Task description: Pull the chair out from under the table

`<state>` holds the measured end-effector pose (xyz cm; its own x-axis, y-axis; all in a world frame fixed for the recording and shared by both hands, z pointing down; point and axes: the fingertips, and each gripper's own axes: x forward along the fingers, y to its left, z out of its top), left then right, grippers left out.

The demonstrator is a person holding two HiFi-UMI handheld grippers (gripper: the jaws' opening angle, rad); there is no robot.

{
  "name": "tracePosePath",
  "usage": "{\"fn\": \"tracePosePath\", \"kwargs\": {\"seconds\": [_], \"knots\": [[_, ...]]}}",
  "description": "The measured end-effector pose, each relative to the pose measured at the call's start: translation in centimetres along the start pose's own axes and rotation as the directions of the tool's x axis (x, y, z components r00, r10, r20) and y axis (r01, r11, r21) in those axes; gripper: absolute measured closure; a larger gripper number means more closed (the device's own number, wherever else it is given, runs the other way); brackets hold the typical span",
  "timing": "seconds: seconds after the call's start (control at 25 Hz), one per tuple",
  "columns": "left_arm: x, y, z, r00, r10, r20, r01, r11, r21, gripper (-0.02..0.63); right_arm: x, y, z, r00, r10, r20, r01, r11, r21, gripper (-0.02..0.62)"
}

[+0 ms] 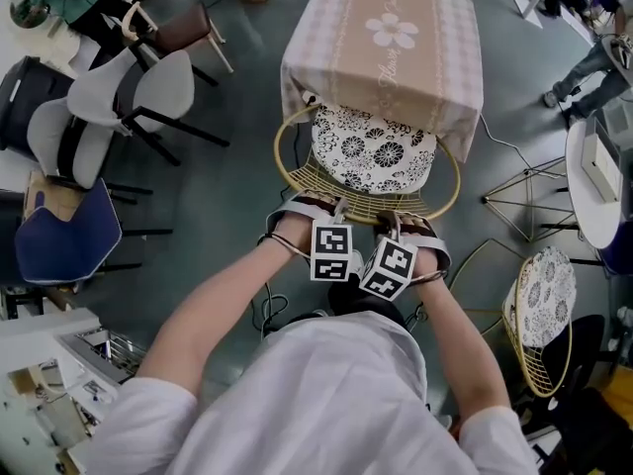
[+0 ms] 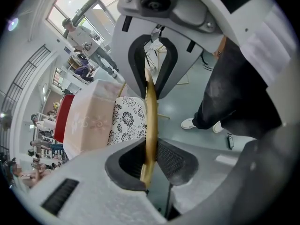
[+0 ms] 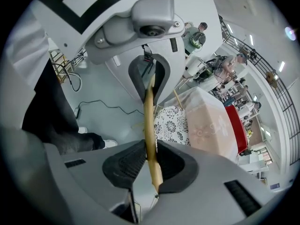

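Glossy gold metal chair (image 1: 361, 206), matt patterned cloth cushion (image 1: 371, 151), soft woven tablecloth (image 1: 386, 57).

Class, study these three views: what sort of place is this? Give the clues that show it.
Probably a large lab or workshop hall, not a home. Mismatched spare chairs stand about on a bare grey floor, a railed upper level runs along the wall, and other people are busy in the background.

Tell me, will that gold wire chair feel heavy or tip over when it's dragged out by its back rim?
Probably light: the chair is thin open wire with one cushion. The rim looks stiff, unbent in the left gripper and right gripper. Gripped high, it may tilt before sliding.
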<state>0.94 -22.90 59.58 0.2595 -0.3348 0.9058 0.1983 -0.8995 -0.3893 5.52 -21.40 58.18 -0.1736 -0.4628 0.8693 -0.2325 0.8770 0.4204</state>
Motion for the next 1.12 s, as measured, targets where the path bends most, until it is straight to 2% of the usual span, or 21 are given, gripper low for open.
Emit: {"fn": "tracePosePath", "kwargs": {"seconds": [1.12], "knots": [[-4.4,-11.4,1.2,1.000,-0.009,0.019,0.008,1.000,0.019,0.543,-4.9,11.1,0.5,0.999,-0.025,-0.021,0.025,1.000,0.016,0.532]]}}
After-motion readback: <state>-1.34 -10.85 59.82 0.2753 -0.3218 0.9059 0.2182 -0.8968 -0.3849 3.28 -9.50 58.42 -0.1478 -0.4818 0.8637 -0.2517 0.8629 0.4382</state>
